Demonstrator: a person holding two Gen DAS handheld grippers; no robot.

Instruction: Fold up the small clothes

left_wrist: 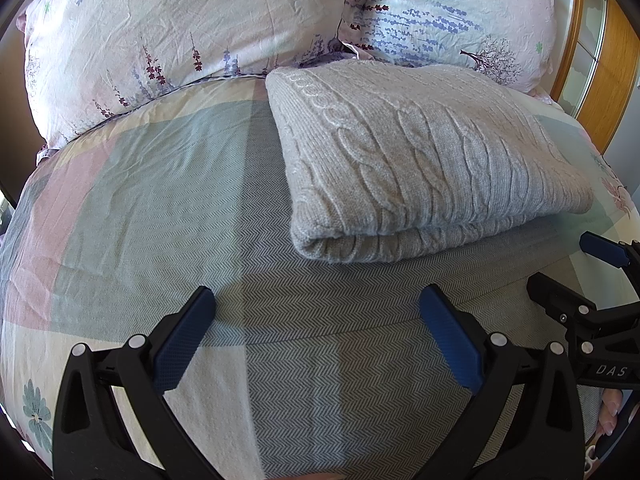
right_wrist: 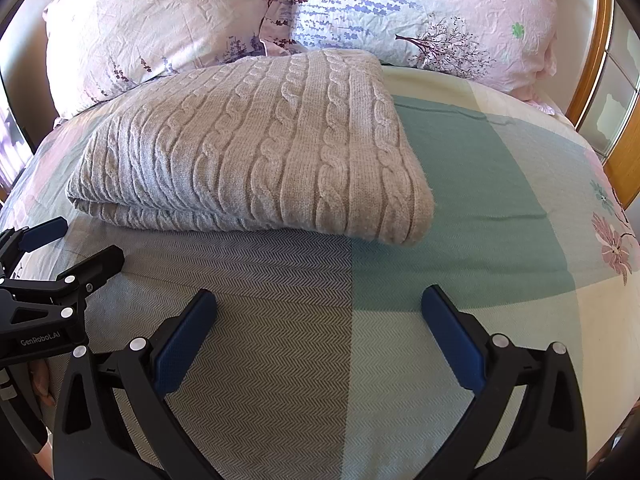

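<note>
a gray sweater point(left_wrist: 424, 160) with twisty knit lines, already folded into a thick, neat block. lying flat on the bed cover point(left_wrist: 160, 200), just below two flowery pillows point(left_wrist: 168, 32). rounded fold edge facing the grippers, layers stacked one on top of the other. no sleeve or loose end sticking out, as far as both views show.

looks like the folding on this one is done, or very nearly. maybe only a pat or a small tidy-up left. no other clothes in sight waiting for a turn, so hard to say if more work is coming.

left gripper point(left_wrist: 316, 308) hanging over the bed cover, near the front edge of the sweater but not touching it. fingers spread wide apart, nothing between them. right gripper point(right_wrist: 318, 306) the same: wide apart, holding nothing, low over the bed cover just in front of the sweater. each gripper also peeking into the side of the other view, close beside each other.

a wooden frame point(left_wrist: 612, 92) at the far right, past the pillows.
</note>
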